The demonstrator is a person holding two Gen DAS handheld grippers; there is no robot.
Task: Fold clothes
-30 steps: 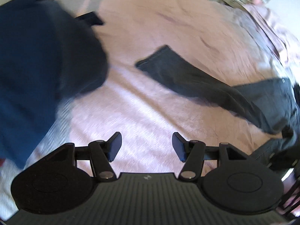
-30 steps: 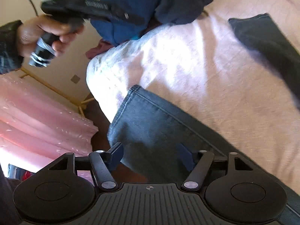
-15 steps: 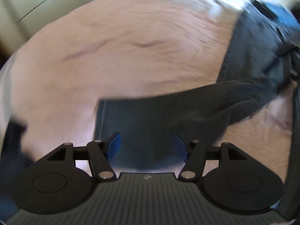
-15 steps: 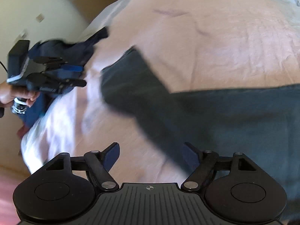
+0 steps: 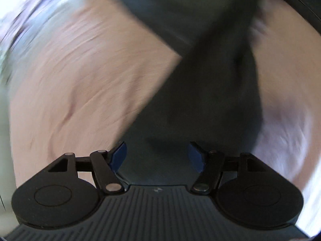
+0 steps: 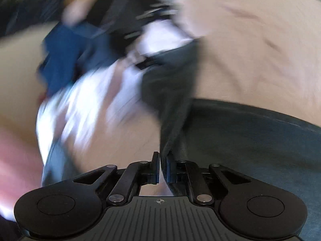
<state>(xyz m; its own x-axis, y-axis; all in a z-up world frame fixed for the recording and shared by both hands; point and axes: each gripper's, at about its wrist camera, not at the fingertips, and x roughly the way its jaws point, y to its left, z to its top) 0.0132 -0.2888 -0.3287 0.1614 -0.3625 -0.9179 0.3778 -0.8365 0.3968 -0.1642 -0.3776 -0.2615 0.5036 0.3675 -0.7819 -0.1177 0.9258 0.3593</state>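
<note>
A: Where are the dark pants (image 5: 200, 84)?
B: On the pink bed (image 5: 80, 70). The left gripper (image 5: 158, 156) has its jaws wide apart, right over them.
A: And the right gripper (image 6: 163, 168)?
B: Its jaws are squeezed together on a fold of the pants

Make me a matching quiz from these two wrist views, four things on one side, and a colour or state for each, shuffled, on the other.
1. left gripper
2. right gripper
3. jeans
4. bedsheet

a. pale pink
b. shut on fabric
c. dark grey
d. open

Pairs: 1-d, 2-b, 3-c, 4-a
</note>
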